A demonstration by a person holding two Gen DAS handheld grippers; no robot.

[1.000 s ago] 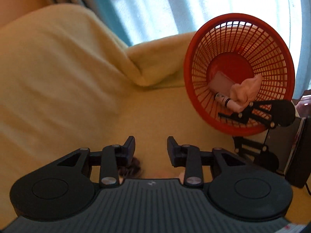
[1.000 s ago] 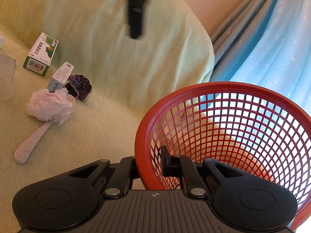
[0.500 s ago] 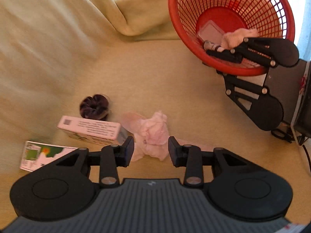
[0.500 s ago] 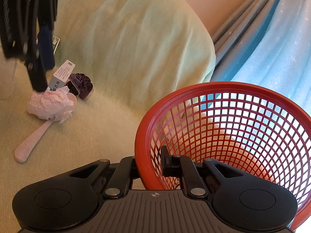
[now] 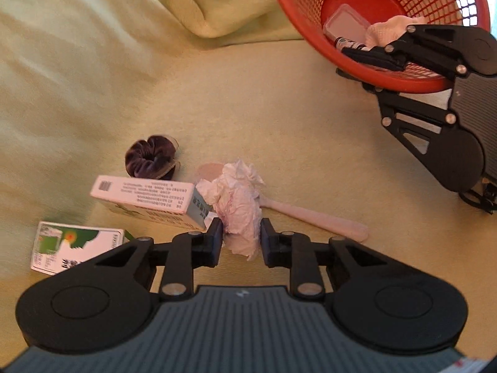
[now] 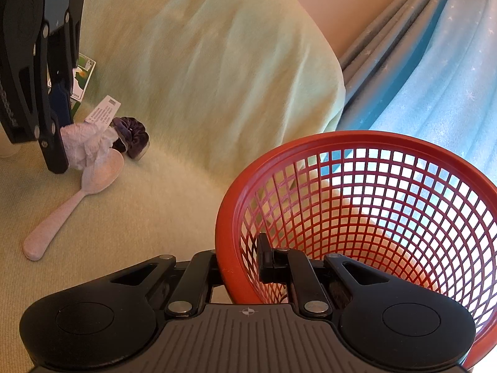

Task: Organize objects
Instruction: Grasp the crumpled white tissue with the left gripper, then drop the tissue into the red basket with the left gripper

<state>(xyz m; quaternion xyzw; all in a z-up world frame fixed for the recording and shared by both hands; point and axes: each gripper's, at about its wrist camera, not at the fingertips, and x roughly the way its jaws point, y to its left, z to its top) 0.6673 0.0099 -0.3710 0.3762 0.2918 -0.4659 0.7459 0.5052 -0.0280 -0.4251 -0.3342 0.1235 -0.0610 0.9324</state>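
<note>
In the left wrist view, the left gripper [image 5: 241, 236] sits at lower centre with its jaws closing around a crumpled tissue [image 5: 237, 208], both pads touching its sides. A pale spoon [image 5: 310, 216] lies under the tissue, its handle running right. At left are a white box [image 5: 149, 200], a green-and-white box [image 5: 73, 248] and a dark scrunchie [image 5: 150, 158], all on the yellow blanket [image 5: 279, 124]. At upper right, the red basket [image 5: 298, 25] holds small items.

In the right wrist view, the right gripper [image 6: 239, 264] at lower centre is clamped on the basket's rim [image 6: 226, 233]. The tissue [image 6: 84, 146] sits at left between the left gripper's fingers [image 6: 54, 152].
</note>
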